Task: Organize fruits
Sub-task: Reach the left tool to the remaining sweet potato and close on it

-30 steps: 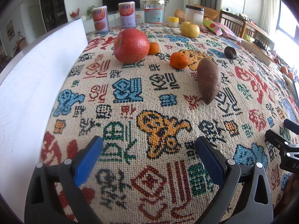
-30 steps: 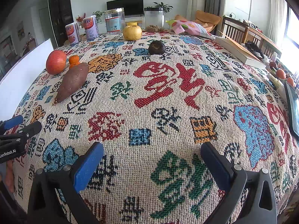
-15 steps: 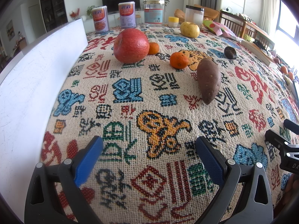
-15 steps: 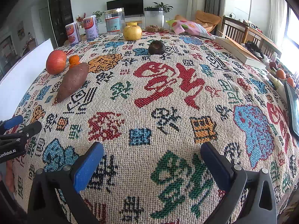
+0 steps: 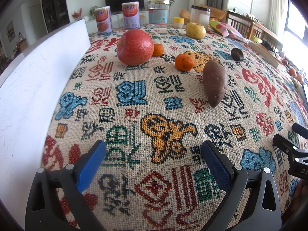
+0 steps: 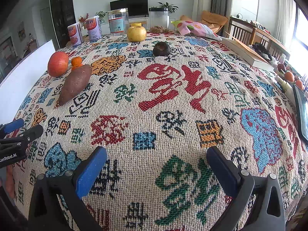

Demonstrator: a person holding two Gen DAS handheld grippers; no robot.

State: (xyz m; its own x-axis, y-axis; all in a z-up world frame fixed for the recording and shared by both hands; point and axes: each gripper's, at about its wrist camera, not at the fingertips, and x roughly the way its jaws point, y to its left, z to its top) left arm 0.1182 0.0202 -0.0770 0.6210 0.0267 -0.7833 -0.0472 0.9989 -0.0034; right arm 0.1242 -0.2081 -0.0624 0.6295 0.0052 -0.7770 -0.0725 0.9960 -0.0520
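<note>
Large red-orange fruit (image 5: 135,47): round, on the patterned cloth at the far left of the table, near the white board.
Small mandarin (image 5: 158,49): tucked against the far right side of the large red-orange fruit, touching it.
Second mandarin (image 5: 184,62): stands alone to the right of the large fruit, just beyond the blunt end of the sweet potato.
Sweet potato (image 5: 215,82): brown-purple, lying lengthwise, pointed end toward the camera, apart from the large fruit.
Yellow apple (image 6: 136,34): at the far edge of the table, in front of the jars.
Dark round fruit (image 6: 161,49): wrinkled, nearly black, nearer than the yellow apple and to its right; kind cannot be told.
Left tongs (image 5: 153,156): blue-padded fingers spread wide, nothing between them, low over the near cloth, well short of the fruit.
Right tongs (image 6: 156,158): likewise wide apart and empty, over the near middle of the table.
Table (image 6: 173,88): covered by a coarse woven cloth with red, blue, green and orange motifs.
White board (image 5: 38,73): upright along the table's left edge.
Tins and jars (image 5: 130,15): two labelled tins and clear jars in a row at the far edge.
Book (image 6: 244,52): lying flat at the far right.
</note>
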